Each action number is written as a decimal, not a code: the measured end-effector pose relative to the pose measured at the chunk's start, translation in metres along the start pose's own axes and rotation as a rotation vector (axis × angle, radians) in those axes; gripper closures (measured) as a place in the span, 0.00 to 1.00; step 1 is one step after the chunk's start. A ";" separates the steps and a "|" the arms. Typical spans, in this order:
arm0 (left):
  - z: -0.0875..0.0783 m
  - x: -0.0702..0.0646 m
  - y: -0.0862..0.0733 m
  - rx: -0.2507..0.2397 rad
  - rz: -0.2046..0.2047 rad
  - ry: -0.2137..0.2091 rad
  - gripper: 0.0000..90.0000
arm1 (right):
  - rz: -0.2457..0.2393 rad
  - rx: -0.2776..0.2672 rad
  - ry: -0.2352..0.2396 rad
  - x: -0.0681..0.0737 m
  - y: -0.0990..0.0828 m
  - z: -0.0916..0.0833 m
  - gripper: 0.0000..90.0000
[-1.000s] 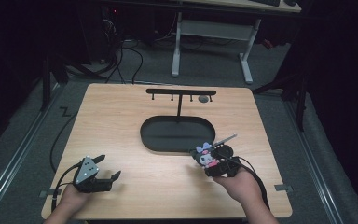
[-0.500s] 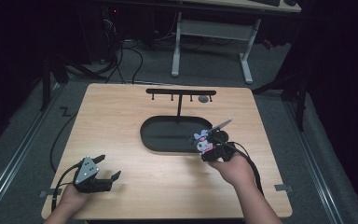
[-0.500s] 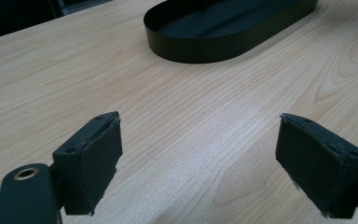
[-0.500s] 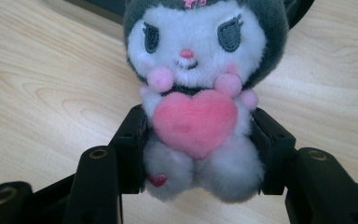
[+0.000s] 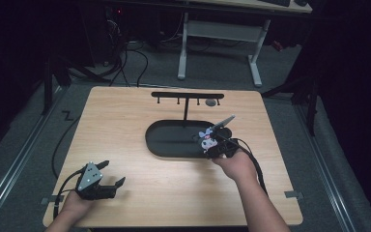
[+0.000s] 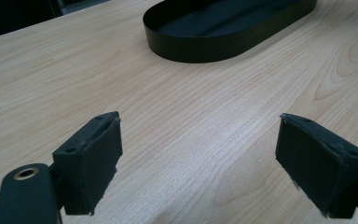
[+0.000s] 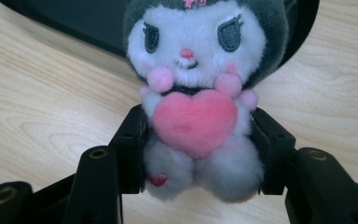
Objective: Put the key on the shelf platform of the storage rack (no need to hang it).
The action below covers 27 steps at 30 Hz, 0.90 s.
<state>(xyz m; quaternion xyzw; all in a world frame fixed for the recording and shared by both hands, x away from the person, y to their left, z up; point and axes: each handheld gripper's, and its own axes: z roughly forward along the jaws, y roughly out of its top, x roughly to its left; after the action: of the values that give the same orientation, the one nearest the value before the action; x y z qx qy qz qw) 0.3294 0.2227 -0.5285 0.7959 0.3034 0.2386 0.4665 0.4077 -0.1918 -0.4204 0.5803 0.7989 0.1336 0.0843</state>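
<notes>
**Plush toy held at the tray's near right rim**

Plush toy [image 7: 198,107], white-faced with a dark hood and a pink heart against its chest, sits clamped at its lower body between the jaws of the right gripper [image 7: 200,154]. In the high view the plush toy [image 5: 206,140] hangs just above the near right rim of the black oval tray [image 5: 162,145], held by the right gripper [image 5: 216,145] with the person's right hand [image 5: 236,164] behind it.

Nothing loose can be made out inside the tray, whose dark floor carries the post of a black T-shaped rack [image 5: 187,95] rising from its far part. A small grey round object [image 5: 211,102] hangs under the rack's bar near its right end.

The left gripper [image 5: 107,178] rests on the wooden table [image 5: 125,121] near the front left corner, well apart from the tray, its jaws spread wide with only bare wood between them.
</notes>
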 end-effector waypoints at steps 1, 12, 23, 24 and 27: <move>0.000 0.000 0.000 0.000 0.000 0.000 0.17 | 0.007 -0.004 0.000 0.001 0.002 0.001 0.53; -0.001 0.000 0.000 -0.005 -0.004 -0.001 0.17 | 0.013 -0.017 0.001 0.002 0.029 0.017 0.53; 0.000 0.000 0.000 -0.005 -0.003 -0.001 0.17 | 0.021 -0.018 0.003 0.002 0.043 0.033 0.53; 0.000 0.000 0.000 -0.005 -0.003 -0.002 0.17 | 0.029 -0.017 0.007 0.003 0.044 0.035 0.53; -0.001 0.000 0.000 -0.004 -0.002 -0.002 0.17 | 0.023 -0.017 0.008 0.004 0.048 0.039 0.53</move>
<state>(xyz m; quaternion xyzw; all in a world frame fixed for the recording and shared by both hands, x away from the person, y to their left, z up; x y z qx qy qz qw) 0.3289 0.2233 -0.5285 0.7950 0.3032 0.2380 0.4684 0.4612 -0.1692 -0.4428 0.5883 0.7913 0.1440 0.0844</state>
